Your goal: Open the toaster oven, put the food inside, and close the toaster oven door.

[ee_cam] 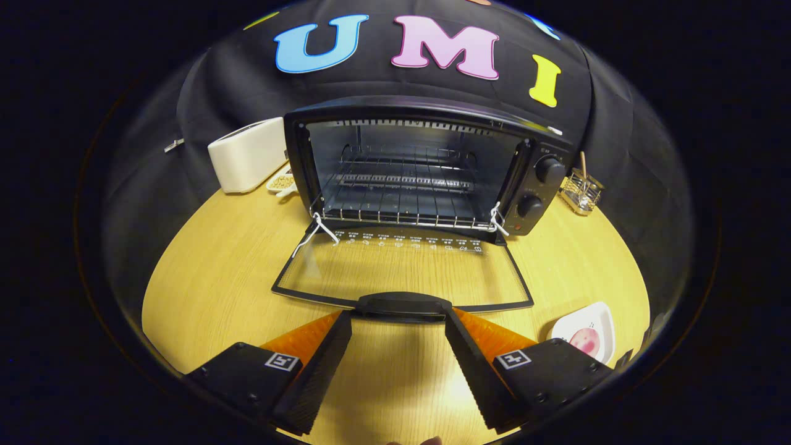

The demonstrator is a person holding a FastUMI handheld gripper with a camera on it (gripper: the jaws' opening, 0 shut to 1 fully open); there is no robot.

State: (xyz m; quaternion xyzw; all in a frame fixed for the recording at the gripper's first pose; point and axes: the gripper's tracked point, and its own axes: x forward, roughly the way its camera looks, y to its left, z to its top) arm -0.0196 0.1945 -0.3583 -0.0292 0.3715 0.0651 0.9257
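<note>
A black toaster oven [426, 167] stands at the back of the wooden table [216, 278] with its glass door [401, 269] folded flat down toward me. A wire rack [401, 198] shows inside the bare cavity. The door's black handle [403, 305] lies just ahead of my gripper [398, 324], whose fingers stand apart on either side of it without touching. The gripper is open and holds nothing. A white plate [602, 324] with a pink piece of food [586, 340] sits to the right of the right finger.
A white toaster [247, 154] stands left of the oven, with a small dish of beige bits [281, 182] beside it. A clear holder with a stick [581, 191] stands to the oven's right. Two knobs [547, 170] are on the oven's right panel.
</note>
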